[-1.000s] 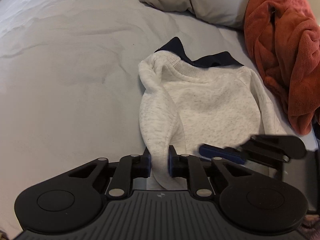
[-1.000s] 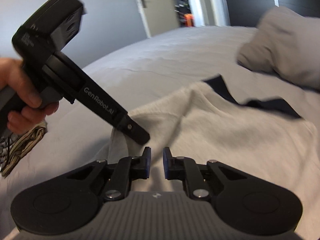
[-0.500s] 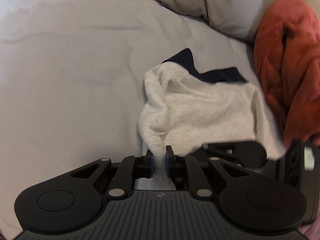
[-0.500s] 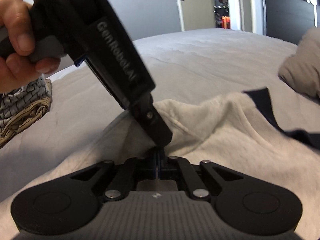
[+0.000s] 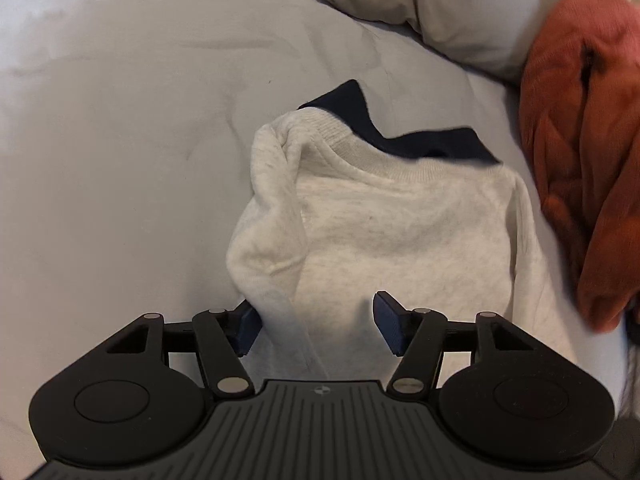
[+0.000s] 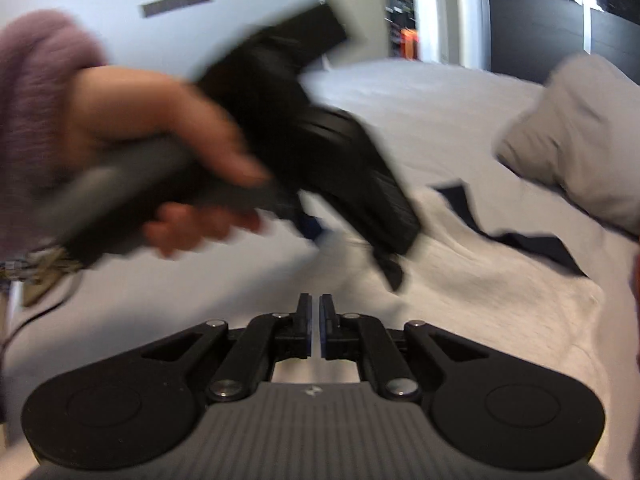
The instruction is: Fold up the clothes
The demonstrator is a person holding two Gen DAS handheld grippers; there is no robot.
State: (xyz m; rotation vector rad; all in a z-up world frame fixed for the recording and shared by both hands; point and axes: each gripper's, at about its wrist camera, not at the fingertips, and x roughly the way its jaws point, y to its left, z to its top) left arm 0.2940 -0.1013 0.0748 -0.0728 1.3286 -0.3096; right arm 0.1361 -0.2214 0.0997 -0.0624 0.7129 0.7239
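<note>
A pale grey bed (image 5: 120, 200) fills both views. On it lies a light grey sweater (image 5: 400, 240), flat, its neckline away from the left camera, with a dark navy garment (image 5: 432, 142) showing under the collar. The sweater's left sleeve (image 5: 272, 216) is folded in along the body and bunched into a ridge.

Only the left wrist view shows the rust-orange cloth (image 5: 580, 140) heaped at the right edge, just beside the sweater's far shoulder. A beige pillow (image 5: 432, 12) lies beyond the sweater in both views.

Only the right wrist view shows the room: a door (image 6: 352, 12), a wall and a dark doorway past the bed. It also shows a hand (image 6: 160, 140) with a mauve sleeve (image 6: 36, 92), blurred, gripping the handle of the left gripper (image 5: 316, 326) above the sweater's near edge. Patterned fabric (image 6: 36, 268) peeks out at the left edge, mostly hidden.

The left gripper has just been opening: its jaws stand well apart, the sleeve's cuff end lying loose between them, nearer the left pad (image 5: 248, 328), neither pad pressing it.

The right gripper (image 6: 315, 328) is nearly closed, only a thin slit between its blue pads (image 6: 326, 332), with nothing in it; it hovers over the sweater's near part.
</note>
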